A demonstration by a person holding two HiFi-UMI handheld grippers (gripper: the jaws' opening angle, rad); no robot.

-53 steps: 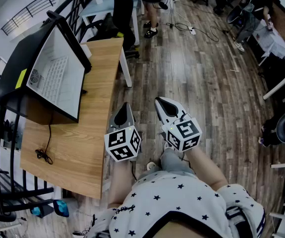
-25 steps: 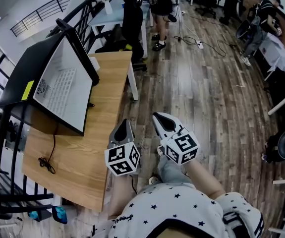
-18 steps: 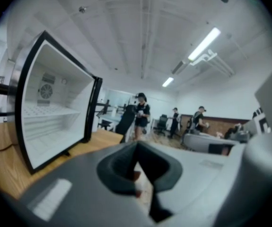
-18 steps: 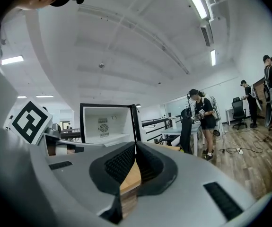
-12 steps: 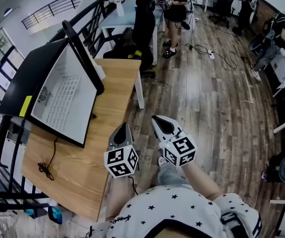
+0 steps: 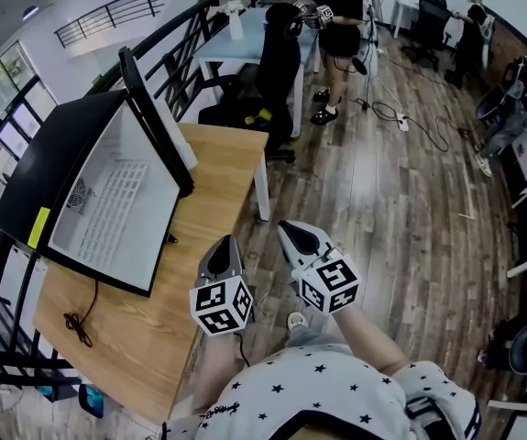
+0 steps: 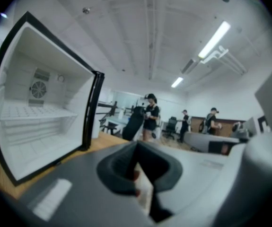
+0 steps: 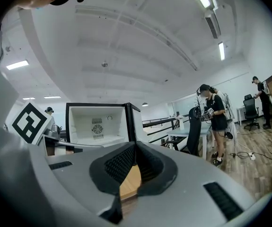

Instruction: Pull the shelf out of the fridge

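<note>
On the wooden table (image 6: 203,168) stands the open fridge (image 6: 107,204), apart from left gripper (image 6: 224,245) and right gripper (image 6: 290,231), both pressed together.

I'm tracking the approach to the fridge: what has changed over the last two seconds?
The left gripper and right gripper have been carried forward along the wooden table toward the open fridge, which now looks nearer in the head view. Nothing was grasped or released. Both stay shut and empty, side by side; the shelf is still inside the fridge.
</note>
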